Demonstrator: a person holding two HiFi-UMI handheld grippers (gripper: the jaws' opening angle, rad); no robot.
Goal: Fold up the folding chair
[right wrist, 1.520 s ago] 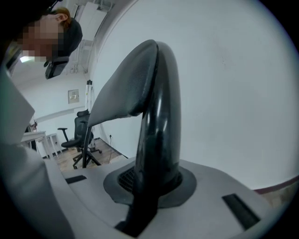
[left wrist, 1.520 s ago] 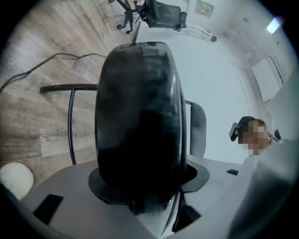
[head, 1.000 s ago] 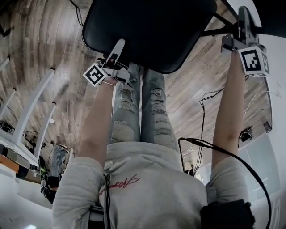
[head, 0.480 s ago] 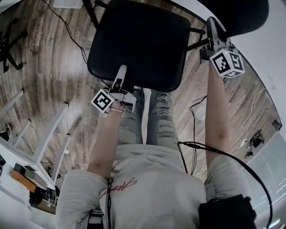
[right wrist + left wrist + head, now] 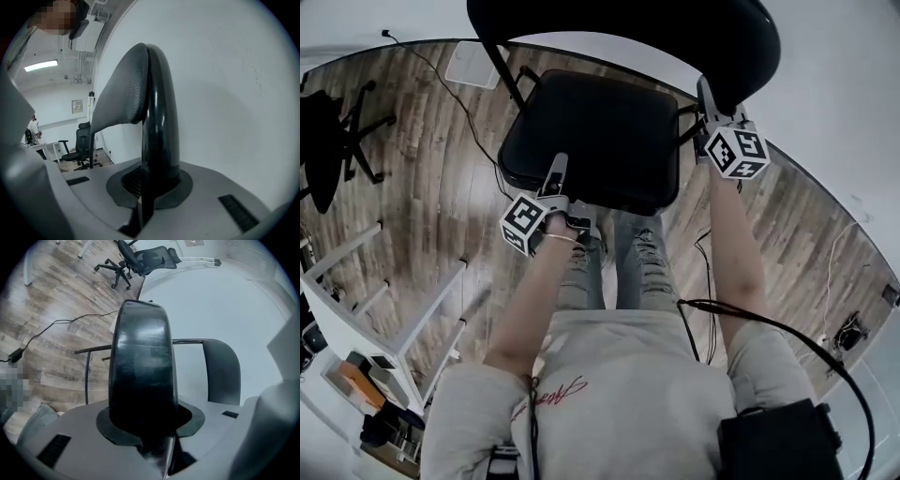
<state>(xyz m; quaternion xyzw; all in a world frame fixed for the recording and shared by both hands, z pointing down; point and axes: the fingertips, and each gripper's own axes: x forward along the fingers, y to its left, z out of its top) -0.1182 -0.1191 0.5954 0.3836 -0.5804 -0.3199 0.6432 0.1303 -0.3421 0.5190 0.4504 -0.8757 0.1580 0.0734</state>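
Note:
A black folding chair stands on the wood floor in front of me, its padded seat point(image 5: 595, 141) in the middle and its backrest point(image 5: 675, 28) at the top of the head view. My left gripper point(image 5: 555, 171) is at the seat's front edge. In the left gripper view the seat point(image 5: 140, 366) runs edge-on between that gripper's point(image 5: 151, 430) jaws, which have just been closing on it. My right gripper point(image 5: 705, 94) is at the backrest's lower right edge. It is shut on the backrest point(image 5: 157, 117), which stands edge-on between its point(image 5: 149, 187) jaws.
The person's legs in torn jeans point(image 5: 619, 262) stand right under the seat's front. A black office chair point(image 5: 328, 141) is at the far left, a white rack point(image 5: 403, 300) at the lower left. Cables point(image 5: 441, 75) lie on the floor. A white wall point(image 5: 844, 94) runs behind the chair.
Both grippers have moved up the picture and away from my body, staying on the seat's front edge and the backrest. The backrest has come into view at the top.

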